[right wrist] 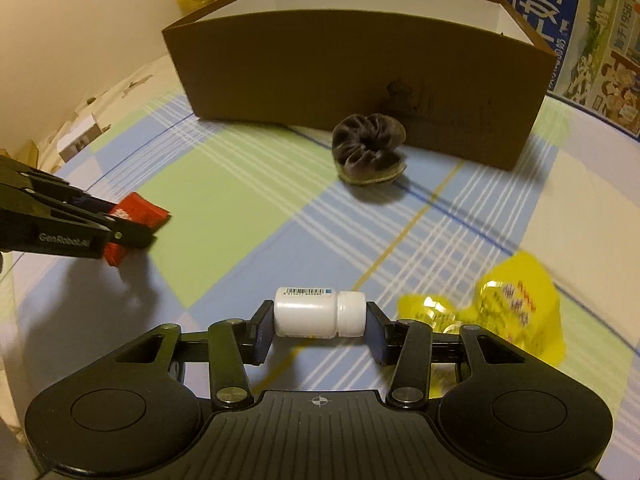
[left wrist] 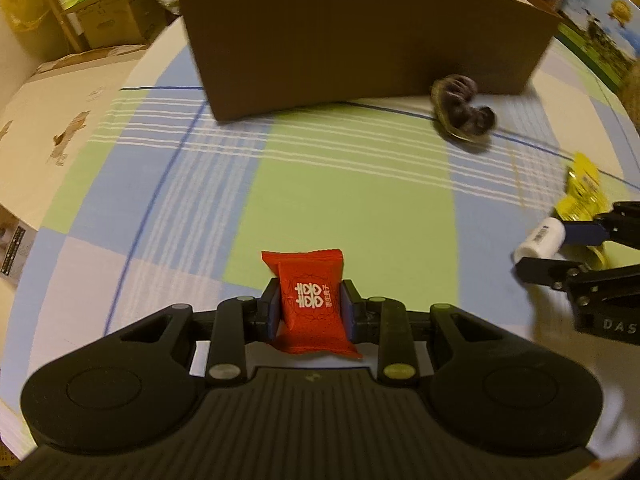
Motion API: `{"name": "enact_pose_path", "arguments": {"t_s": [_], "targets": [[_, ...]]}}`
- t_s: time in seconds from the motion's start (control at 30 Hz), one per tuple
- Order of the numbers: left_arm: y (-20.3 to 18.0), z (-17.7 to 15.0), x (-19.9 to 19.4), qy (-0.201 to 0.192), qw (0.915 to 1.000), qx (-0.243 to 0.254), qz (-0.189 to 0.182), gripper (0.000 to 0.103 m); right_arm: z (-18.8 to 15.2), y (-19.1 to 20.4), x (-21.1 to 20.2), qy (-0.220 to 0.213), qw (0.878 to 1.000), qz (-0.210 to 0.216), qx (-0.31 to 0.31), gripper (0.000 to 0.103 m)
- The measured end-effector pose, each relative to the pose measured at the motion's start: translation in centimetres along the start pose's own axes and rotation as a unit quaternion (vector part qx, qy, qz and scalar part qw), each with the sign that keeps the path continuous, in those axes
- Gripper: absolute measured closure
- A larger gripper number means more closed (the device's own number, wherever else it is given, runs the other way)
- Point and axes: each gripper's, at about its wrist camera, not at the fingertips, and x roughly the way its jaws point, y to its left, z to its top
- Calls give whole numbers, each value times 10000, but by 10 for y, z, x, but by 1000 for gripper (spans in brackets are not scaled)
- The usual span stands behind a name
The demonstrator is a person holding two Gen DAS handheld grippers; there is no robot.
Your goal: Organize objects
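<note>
My left gripper [left wrist: 311, 306] is shut on a red snack packet [left wrist: 310, 280] with white characters, held above the checked cloth. From the right wrist view the same left gripper [right wrist: 132, 224] and red packet [right wrist: 140, 210] show at the left. My right gripper [right wrist: 318, 318] is shut on a small white bottle [right wrist: 316, 314], clamped end to end, cap to the right. In the left wrist view that bottle [left wrist: 540, 242] and right gripper [left wrist: 560, 248] sit at the right edge. An open brown cardboard box [right wrist: 352, 76] [left wrist: 360, 44] stands ahead of both grippers.
A dark scrunchie [right wrist: 368, 146] [left wrist: 464, 108] lies on the cloth just in front of the box. A crumpled yellow wrapper [right wrist: 512, 308] [left wrist: 582, 192] lies right of the bottle. Cartons [left wrist: 100, 4] stand beyond the table's left edge, and a printed carton [right wrist: 580, 32] at the far right.
</note>
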Motion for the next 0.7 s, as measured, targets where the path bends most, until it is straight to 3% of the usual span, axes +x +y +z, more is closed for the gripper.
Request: {"name": "enact_pose_path", "arguments": {"t_s": [0.37,0.7], "targets": [[-30,-16,-9,84,9986,347,-384,78,-17,10,-13,69,9997,40,227,59],[-30,-15,-22,19,9986,334,-409,78,-23,14,-23,143,9990,67,411,59]]}}
